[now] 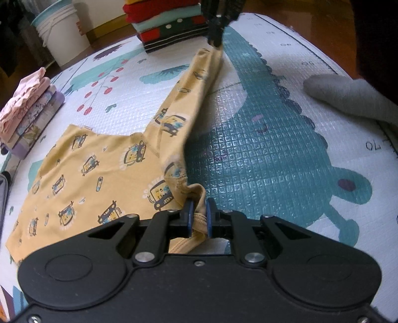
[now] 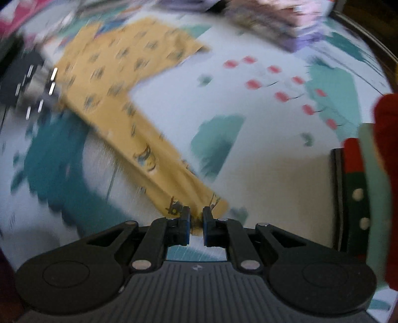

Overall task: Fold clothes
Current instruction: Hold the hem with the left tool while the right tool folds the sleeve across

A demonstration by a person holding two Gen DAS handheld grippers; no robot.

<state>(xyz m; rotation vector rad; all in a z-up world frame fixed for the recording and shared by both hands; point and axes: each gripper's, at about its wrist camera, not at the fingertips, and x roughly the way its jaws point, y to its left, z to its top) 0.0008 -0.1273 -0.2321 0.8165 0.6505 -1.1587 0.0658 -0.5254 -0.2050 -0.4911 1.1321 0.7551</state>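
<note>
- Yellow printed trousers [image 1: 104,169] lie on a patterned play mat [image 1: 248,154], the body flat toward the left of the left wrist view and one leg stretched away toward the far edge.
- Left gripper [image 1: 198,216]: jaws narrow, closed on the ribbed waistband of the trousers. The band passes between the two blue pads and bunches just above them; a loop of it hangs below, over the gripper body.
- Right gripper [image 2: 196,224]: jaws narrow, pinching the cuff end of the stretched leg. Yellow fabric sits in the slit between the pads and fans out beyond the fingertips. No earlier view is at hand to compare.
- In the left wrist view the right gripper [image 1: 216,37] appears at the top, its tip on the far end of the leg, which runs taut between the two grips.
- The right wrist view is blurred; fine contact detail at the pads is not clear there.
- A stack of folded clothes [image 1: 169,22] in red, mint and dark dotted fabric stands at the far edge of the mat, near the right gripper.
- A second stack, of pink and lilac garments [image 1: 29,109], sits at the left edge, apart from the trousers.
- A grey sleeve [image 1: 348,97] rests on the mat at right.
- White buckets [image 1: 59,32] stand beyond the mat.
</note>
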